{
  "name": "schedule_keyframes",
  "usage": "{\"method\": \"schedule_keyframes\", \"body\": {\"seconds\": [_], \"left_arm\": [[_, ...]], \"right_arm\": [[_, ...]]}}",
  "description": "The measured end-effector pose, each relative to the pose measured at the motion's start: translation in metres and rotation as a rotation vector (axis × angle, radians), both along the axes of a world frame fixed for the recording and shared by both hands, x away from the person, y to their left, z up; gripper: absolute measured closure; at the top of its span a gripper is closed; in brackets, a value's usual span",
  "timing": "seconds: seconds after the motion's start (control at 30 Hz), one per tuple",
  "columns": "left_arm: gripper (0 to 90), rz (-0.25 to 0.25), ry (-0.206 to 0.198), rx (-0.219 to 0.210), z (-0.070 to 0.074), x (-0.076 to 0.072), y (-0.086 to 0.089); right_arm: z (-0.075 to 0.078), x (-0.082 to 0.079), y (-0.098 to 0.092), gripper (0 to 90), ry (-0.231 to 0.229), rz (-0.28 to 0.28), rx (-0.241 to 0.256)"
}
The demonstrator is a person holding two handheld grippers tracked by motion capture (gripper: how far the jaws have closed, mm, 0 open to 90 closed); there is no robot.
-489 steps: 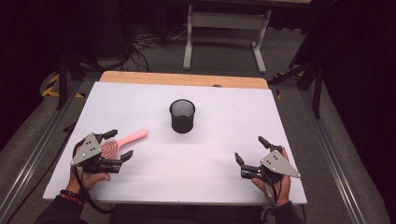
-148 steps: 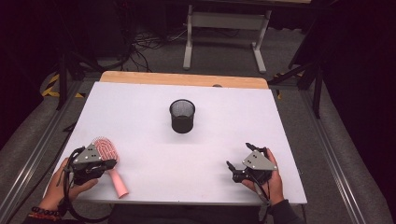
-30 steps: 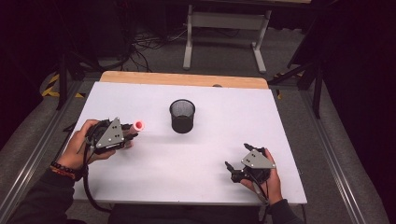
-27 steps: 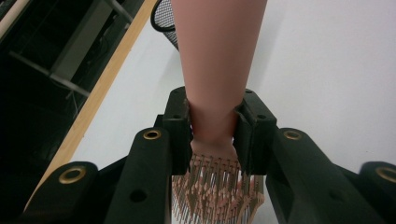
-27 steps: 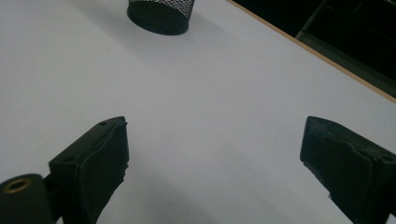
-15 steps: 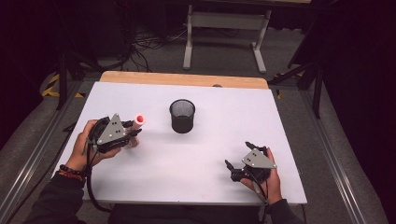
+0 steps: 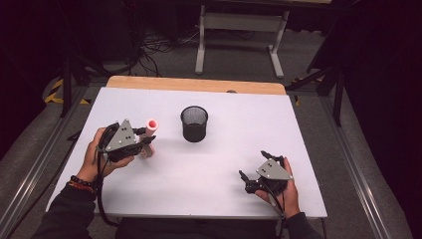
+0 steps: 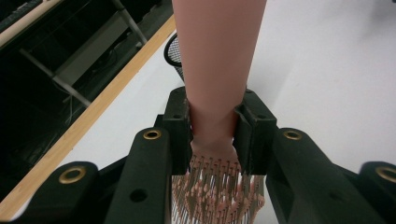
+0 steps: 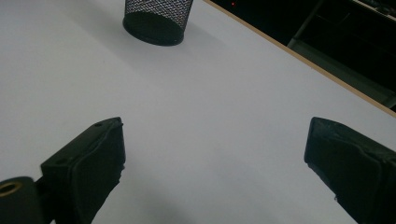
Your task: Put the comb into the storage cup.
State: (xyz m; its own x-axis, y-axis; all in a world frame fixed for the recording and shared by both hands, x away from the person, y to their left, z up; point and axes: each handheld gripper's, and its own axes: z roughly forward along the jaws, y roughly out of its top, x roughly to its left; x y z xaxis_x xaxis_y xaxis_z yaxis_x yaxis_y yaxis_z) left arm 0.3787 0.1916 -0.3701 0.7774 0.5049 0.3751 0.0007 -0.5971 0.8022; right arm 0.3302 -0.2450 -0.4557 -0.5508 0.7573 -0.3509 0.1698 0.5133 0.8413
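My left gripper [image 7: 144, 142] is shut on a pink hairbrush [image 7: 150, 130] and holds it above the table, left of the black mesh cup [image 7: 194, 123]. The brush's handle end points up toward the camera. In the left gripper view the jaws clamp the pink hairbrush [image 8: 217, 70] at its neck, bristles toward the camera, and the mesh cup [image 8: 173, 51] peeks out behind the handle. My right gripper [image 7: 253, 178] rests open near the front right of the white table [image 7: 224, 164]. In the right gripper view its jaws stand wide apart with nothing between them, the mesh cup [image 9: 156, 18] far ahead.
A wooden strip [image 7: 196, 84] runs along the table's far edge. Beyond it stands a grey metal stand [image 7: 239, 30] on a dark floor with cables. Metal rails [image 7: 30, 174] flank the table on both sides.
My left gripper has lifted the hairbrush off the table, turned its handle upward and carried it right toward the mesh cup. The right gripper has stayed nearly in place.
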Motion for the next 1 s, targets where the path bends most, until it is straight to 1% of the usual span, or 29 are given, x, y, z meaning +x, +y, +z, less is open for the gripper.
{"method": "schedule_keyframes", "body": {"seconds": [0.1,0.13,0.17,0.2,0.23,0.37,0.47,0.6,0.67,0.7,0.77,0.8,0.83,0.87,0.93,0.97,1.0], "left_arm": [[69.4,-0.002,0.003,-0.006,0.0,0.0,0.0],[69.3,0.004,-0.001,-0.01,0.001,0.0,0.0],[69.3,0.0,0.004,-0.02,0.001,0.001,0.0],[69.4,0.0,0.004,-0.02,0.001,0.001,0.0],[69.3,0.0,0.005,-0.034,0.002,0.001,0.0],[69.4,-0.002,0.008,-0.043,0.002,0.001,0.0],[69.3,0.004,0.018,-0.062,0.001,0.002,0.0],[69.4,0.01,0.017,-0.073,0.001,0.002,-0.001],[69.3,0.01,0.013,-0.094,0.001,0.003,-0.003],[69.3,0.01,0.013,-0.094,0.001,0.003,-0.003],[69.3,0.002,0.025,-0.106,0.001,0.004,-0.005],[69.3,0.01,0.026,-0.12,0.0,0.005,-0.006],[69.4,0.007,0.035,-0.127,0.0,0.006,-0.007],[69.3,0.007,0.035,-0.127,0.0,0.006,-0.007],[69.3,0.019,0.055,-0.156,-0.001,0.009,-0.009],[69.3,0.019,0.055,-0.156,-0.001,0.009,-0.009],[69.3,0.022,0.065,-0.162,-0.001,0.009,-0.01]], "right_arm": [[0.0,0.0,0.0,5.9,0.0,-0.001,-0.003],[0.0,0.0,0.0,5.9,0.001,0.0,-0.003],[0.0,0.0,0.0,5.9,0.001,0.0,-0.004],[0.0,0.0,0.0,5.9,0.001,0.0,-0.004],[0.0,0.0,0.0,5.9,-0.001,0.0,-0.006],[0.0,0.0,0.0,5.9,-0.002,-0.001,-0.006],[0.0,0.0,0.0,5.9,-0.003,0.0,0.0],[0.0,0.001,0.003,5.9,-0.009,0.004,-0.006],[0.0,0.001,0.005,5.9,-0.01,0.007,-0.005],[0.0,0.001,0.005,5.9,-0.01,0.007,-0.005],[0.0,0.001,0.007,5.9,-0.014,0.012,-0.009],[0.0,0.001,0.008,5.9,-0.014,0.013,-0.009],[0.0,0.001,0.008,5.9,-0.014,0.015,-0.008],[0.0,0.001,0.009,5.9,-0.016,0.015,-0.01],[0.001,0.001,0.01,5.9,-0.018,0.018,-0.006],[0.001,0.001,0.01,5.9,-0.018,0.018,-0.006],[0.001,0.001,0.01,5.9,-0.027,0.019,-0.004]]}}
